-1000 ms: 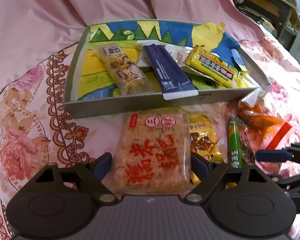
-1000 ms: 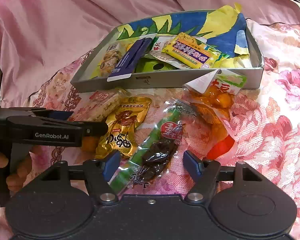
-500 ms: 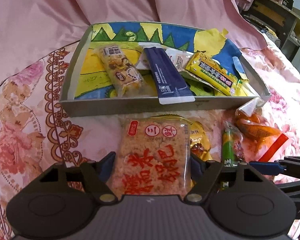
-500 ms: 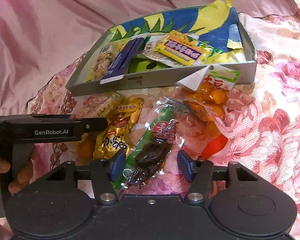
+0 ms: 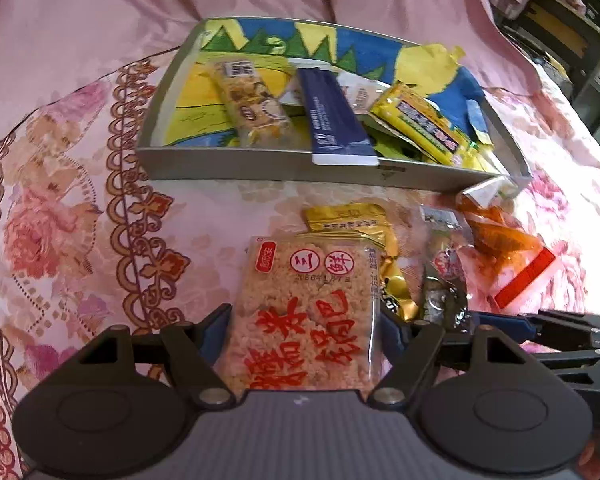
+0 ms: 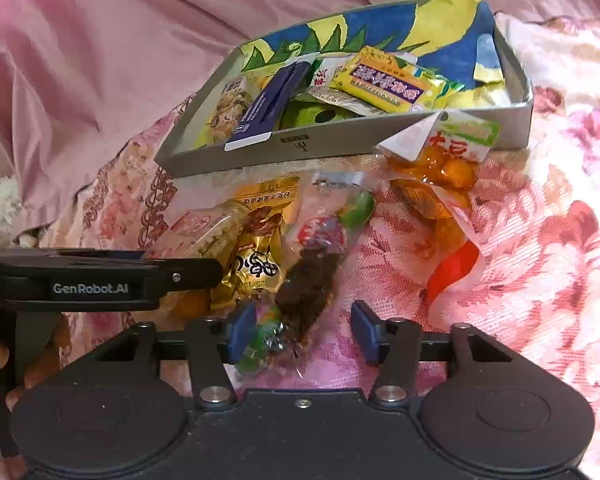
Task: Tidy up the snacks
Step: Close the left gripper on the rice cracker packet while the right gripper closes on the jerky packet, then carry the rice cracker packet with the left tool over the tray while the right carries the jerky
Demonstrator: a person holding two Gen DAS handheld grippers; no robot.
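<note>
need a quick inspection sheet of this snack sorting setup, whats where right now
surface: floral pink bedspread, soft and creased
job's things: painted tray holds a navy packet overhanging its front rim, a yellow packet and a clear-wrapped bar; gold packet and orange packet lie in front of it
clutter: nothing seen
grippers: left tongs have just been closing, shut on the rice cracker packet; right tongs have just been closing around the green-and-dark packet, grip unclear
cables: nothing seen
surroundings: pink cloth behind the tray; dark shelving at far right
</note>
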